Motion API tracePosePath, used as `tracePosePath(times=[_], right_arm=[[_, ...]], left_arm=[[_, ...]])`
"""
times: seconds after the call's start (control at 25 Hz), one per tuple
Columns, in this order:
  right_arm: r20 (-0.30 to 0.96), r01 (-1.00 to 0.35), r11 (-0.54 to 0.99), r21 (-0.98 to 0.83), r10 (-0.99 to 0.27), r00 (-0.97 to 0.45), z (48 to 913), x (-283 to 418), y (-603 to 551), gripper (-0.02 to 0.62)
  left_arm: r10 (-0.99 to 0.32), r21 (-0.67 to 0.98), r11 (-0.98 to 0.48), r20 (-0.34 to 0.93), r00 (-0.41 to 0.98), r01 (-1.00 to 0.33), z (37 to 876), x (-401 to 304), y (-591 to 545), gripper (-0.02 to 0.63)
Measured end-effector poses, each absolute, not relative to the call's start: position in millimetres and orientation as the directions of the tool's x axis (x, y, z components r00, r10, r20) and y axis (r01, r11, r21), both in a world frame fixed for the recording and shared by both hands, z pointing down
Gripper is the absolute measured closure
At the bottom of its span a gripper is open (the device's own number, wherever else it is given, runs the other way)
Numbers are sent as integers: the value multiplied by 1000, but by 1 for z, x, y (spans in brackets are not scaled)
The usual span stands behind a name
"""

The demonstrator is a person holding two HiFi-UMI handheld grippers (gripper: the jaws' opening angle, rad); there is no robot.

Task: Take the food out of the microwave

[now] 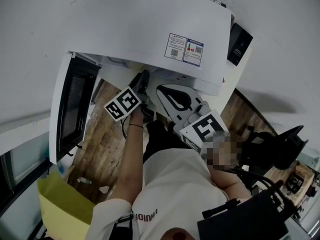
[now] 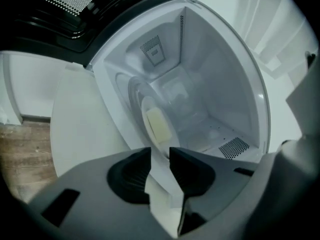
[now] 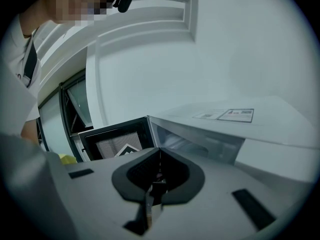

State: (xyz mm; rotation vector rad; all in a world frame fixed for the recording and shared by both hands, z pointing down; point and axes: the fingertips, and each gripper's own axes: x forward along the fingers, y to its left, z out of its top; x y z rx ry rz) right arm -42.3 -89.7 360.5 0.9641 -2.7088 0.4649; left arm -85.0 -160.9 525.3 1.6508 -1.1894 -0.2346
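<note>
The white microwave (image 1: 150,29) stands with its door (image 1: 72,111) swung open to the left. Inside the cavity, a pale cream block of food (image 2: 159,124) lies on a white plate (image 2: 139,96) on the turntable. My left gripper (image 1: 143,78) is at the mouth of the cavity. In the left gripper view this gripper (image 2: 160,156) is open by a narrow gap with nothing in it, short of the food. My right gripper (image 1: 167,95) hangs just outside and below the opening. In the right gripper view it (image 3: 159,151) is shut and empty, facing the microwave door (image 3: 117,144).
A wooden floor (image 1: 105,144) lies below the microwave. A yellow bag (image 1: 60,204) sits at the lower left and a black chair (image 1: 280,149) at the right. A black box (image 1: 240,44) hangs on the wall beside the microwave. A label (image 3: 232,115) marks the microwave's top.
</note>
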Motion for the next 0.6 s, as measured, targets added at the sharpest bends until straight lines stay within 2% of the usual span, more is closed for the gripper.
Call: tracePosePath(times=[0.32, 0.48, 0.6], right_arm=[[320, -650, 725, -227, -575, -753, 364, -41, -89, 574], [321, -651, 724, -229, -575, -753, 365, -41, -88, 574], [323, -653, 721, -230, -577, -750, 365, -40, -88, 574]], left_arm=[[-792, 854, 66, 359, 494, -516, 528, -84, -162, 496], [-795, 869, 67, 343, 499, -491, 525, -84, -163, 535], [-797, 876, 78, 342, 498, -476, 524, -84, -162, 540]])
